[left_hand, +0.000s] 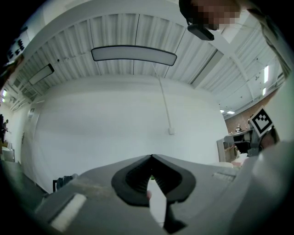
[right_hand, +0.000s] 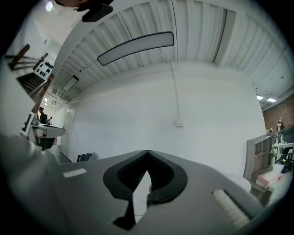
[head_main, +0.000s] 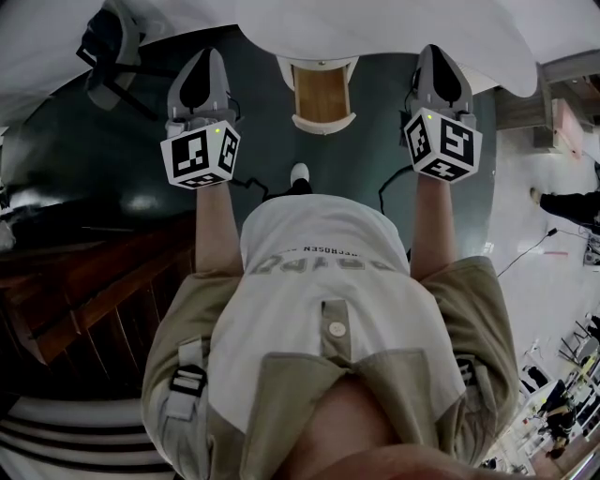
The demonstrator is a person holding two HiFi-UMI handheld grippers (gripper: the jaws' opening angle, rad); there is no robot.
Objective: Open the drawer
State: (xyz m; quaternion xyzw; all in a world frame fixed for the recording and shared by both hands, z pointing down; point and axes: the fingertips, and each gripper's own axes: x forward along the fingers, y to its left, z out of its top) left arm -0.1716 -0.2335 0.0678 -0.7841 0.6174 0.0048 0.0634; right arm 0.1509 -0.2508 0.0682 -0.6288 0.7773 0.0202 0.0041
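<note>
Picked out a black chair point(head_main: 111, 42) far left, beyond dark woodwork point(head_main: 84, 300). Moved on to the left hand-held gripper point(head_main: 204, 66), held out level over the dark floor point(head_main: 112, 159) on a bare forearm, with jaws pressed together on nothing. Confirmed as much in the left gripper view: closed tips, aimed at a plain white wall point(left_hand: 115, 128) under a long ceiling light point(left_hand: 133, 53). Found the drawer point(head_main: 321, 94) at the far middle, between the two grippers and touching neither, jutting toward the person from under the white surface point(head_main: 375, 28), with its wooden inside showing. Caught a white shoe tip point(head_main: 299, 174) just on the near side of it. Finished at the right hand-held gripper point(head_main: 436, 66), likewise level, apart from the drawer, shut tight and empty, facing the same sort of white wall with shelving point(right_hand: 259, 156) off to its right.
</note>
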